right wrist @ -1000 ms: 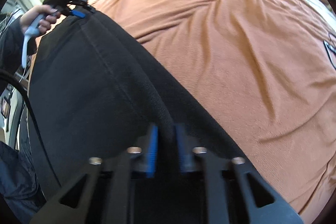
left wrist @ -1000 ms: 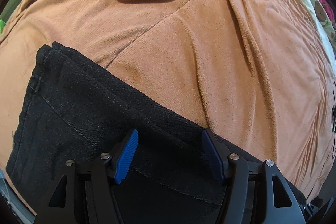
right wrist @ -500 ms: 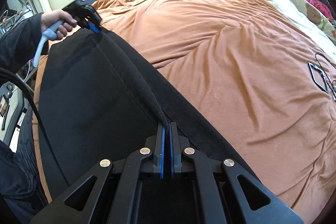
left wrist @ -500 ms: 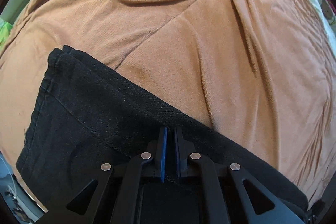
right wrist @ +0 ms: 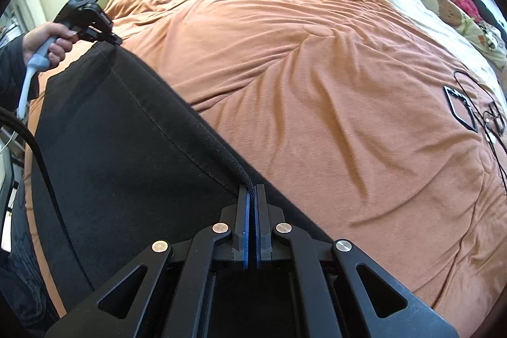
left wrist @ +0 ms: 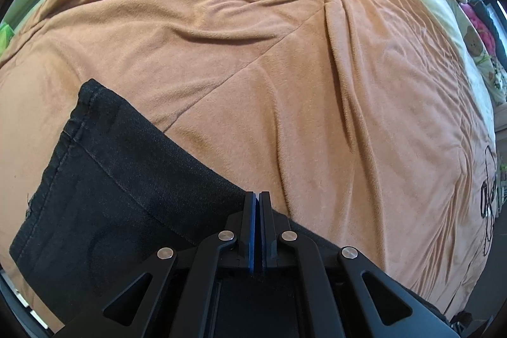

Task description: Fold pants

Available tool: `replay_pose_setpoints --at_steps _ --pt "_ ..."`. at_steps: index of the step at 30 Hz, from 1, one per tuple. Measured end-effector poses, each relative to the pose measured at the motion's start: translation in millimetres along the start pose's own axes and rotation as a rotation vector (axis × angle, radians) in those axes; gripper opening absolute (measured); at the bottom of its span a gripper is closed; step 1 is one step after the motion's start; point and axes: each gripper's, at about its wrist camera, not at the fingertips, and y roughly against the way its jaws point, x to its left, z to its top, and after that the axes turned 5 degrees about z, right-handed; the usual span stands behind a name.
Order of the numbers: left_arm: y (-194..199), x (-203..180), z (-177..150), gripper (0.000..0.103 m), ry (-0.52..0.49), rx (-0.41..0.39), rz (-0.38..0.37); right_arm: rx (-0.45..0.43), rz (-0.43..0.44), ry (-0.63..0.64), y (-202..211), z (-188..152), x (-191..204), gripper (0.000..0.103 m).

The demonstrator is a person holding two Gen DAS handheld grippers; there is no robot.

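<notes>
Black pants (left wrist: 126,195) are held along one edge by both tools above a bed covered with a rumpled orange blanket (left wrist: 285,84).

In the left wrist view, the left tool (left wrist: 256,195) is seen clenched on the pants' edge, its blue pads pressed together with the dark cloth pinched between them. From the tool the cloth runs away to the left, and a stitched hem (left wrist: 68,132) is seen at its far end, lying against the blanket. A seam is seen running along the cloth from the hem toward the tool.

In the right wrist view, the right tool (right wrist: 252,189) is likewise clenched on the pants (right wrist: 120,148); a thick, rolled edge of cloth is gripped between its blue pads. This edge is drawn fairly taut from the right tool up to the left tool (right wrist: 115,41), which is seen at the upper left, held by a hand (right wrist: 47,40) on a pale grey grip. The rest of the cloth hangs below this edge toward the near side of the bed. A black cable (right wrist: 41,160) is seen crossing in front of the cloth at the left.

At the far right of the bed, soft toys (right wrist: 450,11) are seen on a pale cover, and a dark outlined print (right wrist: 461,111) marks the blanket.
</notes>
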Motion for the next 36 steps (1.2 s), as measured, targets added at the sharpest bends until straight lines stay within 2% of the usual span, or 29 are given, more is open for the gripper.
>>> replay_pose_setpoints --at_steps 3,7,9,10,13,14,15,16,17,19,22,30,33,36 --pt "-16.0 -5.5 1.8 0.002 0.002 0.015 0.012 0.015 -0.005 -0.015 -7.0 3.0 -2.3 0.0" --pt "-35.1 -1.0 3.8 0.004 0.011 0.034 0.007 0.073 -0.028 -0.056 -37.0 2.2 -9.4 0.0" --pt "-34.7 0.3 3.3 0.009 0.004 0.028 -0.012 0.099 -0.052 -0.078 -51.4 -0.4 -10.2 0.002" --pt "-32.2 0.6 2.4 0.011 -0.006 0.028 -0.022 0.091 -0.055 -0.089 -50.8 -0.2 -10.2 0.007" --pt "-21.4 1.6 -1.3 0.034 -0.046 0.019 -0.043 0.086 -0.066 -0.136 -43.9 1.4 -10.1 0.016" --pt "-17.7 2.4 -0.9 0.047 -0.057 0.007 -0.047 0.081 -0.066 -0.143 -40.7 1.0 -10.4 0.019" --pt "-11.5 4.5 -2.1 0.055 -0.069 -0.01 -0.053 0.075 -0.067 -0.151 -36.7 0.0 -10.3 0.021" --pt "-6.0 7.2 -3.6 0.056 -0.077 -0.027 -0.06 0.073 -0.067 -0.16 -32.1 -0.7 -9.4 0.027" --pt "-1.2 10.4 -4.6 0.057 -0.084 -0.039 -0.062 0.066 -0.069 -0.17 -25.7 -2.7 -7.4 0.035" --pt "7.1 16.9 -8.5 0.057 -0.097 -0.052 -0.075 0.046 -0.076 -0.174 -13.9 -5.3 -4.6 0.039" --pt "18.2 30.2 -19.5 0.057 -0.119 -0.073 -0.107 0.019 -0.079 -0.181 7.7 -14.5 4.5 0.039" --pt "44.7 65.0 -56.5 0.057 -0.124 -0.159 -0.115 -0.014 -0.076 -0.257 49.4 -42.8 19.5 0.039" --pt "52.4 79.4 -71.6 0.057 -0.107 -0.196 -0.142 -0.032 -0.073 -0.279 65.3 -53.5 28.5 0.039" --pt "58.6 92.8 -89.9 0.057 -0.113 -0.231 -0.129 -0.056 -0.061 -0.311 76.9 -62.6 35.1 0.039"
